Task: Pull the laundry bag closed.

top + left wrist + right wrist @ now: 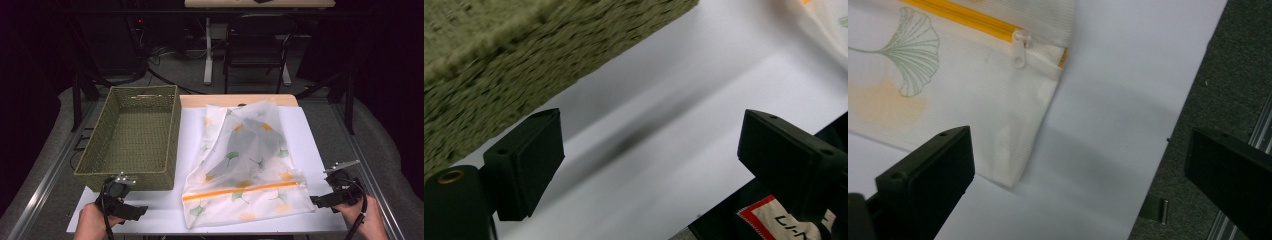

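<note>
A translucent white zip bag (245, 150) printed with green and orange leaves lies on the white table (302, 145), with something dark showing faintly inside. Its orange zipper (245, 190) runs along the near end, and the clear zipper pull (1019, 47) sits at the right corner. Left of it stands an olive woven basket (172, 135) with nothing in it. My left gripper (136, 210) is open just in front of the basket's near wall (524, 50), its jaws over bare table. My right gripper (317, 201) is open beside the bag's near right corner (1013, 165), gripping nothing.
The table's right edge (1168, 140) drops to grey carpet (1228, 60) with a metal rail beside it. A black chair (257, 45) and a white table leg (207, 50) stand behind the table. Bare white surface lies between basket and bag.
</note>
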